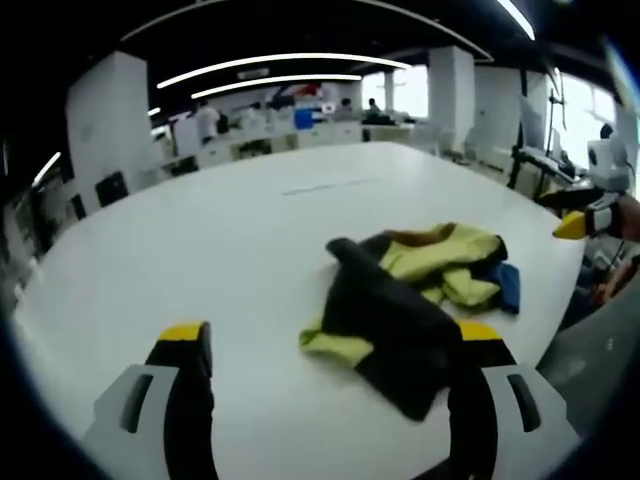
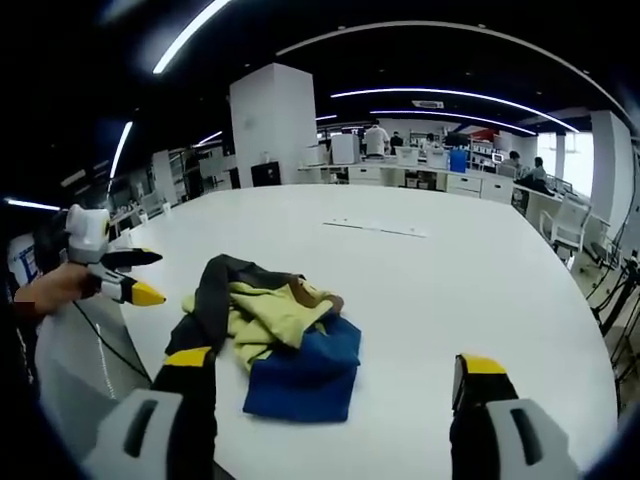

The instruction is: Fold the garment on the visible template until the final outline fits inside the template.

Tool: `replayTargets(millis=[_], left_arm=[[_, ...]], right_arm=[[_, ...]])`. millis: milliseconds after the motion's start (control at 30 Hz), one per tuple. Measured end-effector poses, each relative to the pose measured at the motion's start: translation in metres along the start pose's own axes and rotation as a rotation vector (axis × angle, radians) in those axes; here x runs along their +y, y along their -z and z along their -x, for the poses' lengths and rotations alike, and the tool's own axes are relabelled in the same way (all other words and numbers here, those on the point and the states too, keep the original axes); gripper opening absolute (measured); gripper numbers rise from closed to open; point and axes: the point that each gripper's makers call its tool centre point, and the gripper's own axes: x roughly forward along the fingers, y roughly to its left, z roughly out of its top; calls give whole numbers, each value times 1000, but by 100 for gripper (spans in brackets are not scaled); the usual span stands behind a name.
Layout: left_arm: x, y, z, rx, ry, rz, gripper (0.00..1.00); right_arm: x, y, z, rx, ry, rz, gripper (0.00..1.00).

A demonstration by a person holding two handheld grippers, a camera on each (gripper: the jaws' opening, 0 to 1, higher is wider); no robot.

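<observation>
A crumpled garment (image 1: 415, 305) — black, yellow-green and blue — lies on the white table (image 1: 200, 250); the left hand-held gripper (image 1: 335, 350) and right hand-held gripper (image 2: 335, 375) are both spread, holding nothing.

From here nothing can be read: no lettering, labels, brands or numbers are legible on the crumpled garment (image 2: 275, 335), the white table (image 2: 470, 280), or the far walls.

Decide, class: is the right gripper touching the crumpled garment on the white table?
Apart. The left gripper view shows the right gripper past the table edge, with bare tabletop between it and the garment.
</observation>
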Motion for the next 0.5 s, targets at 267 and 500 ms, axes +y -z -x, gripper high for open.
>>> replayTargets(millis=[267,500], left_arm=[[-11,2,-3,14,38,4,88],[-24,-5,-9,15,67,3,80]], right_arm=[[8,-8,-4,-7,-14,7,94],[12,-16,-14,-12,-41,14,84]])
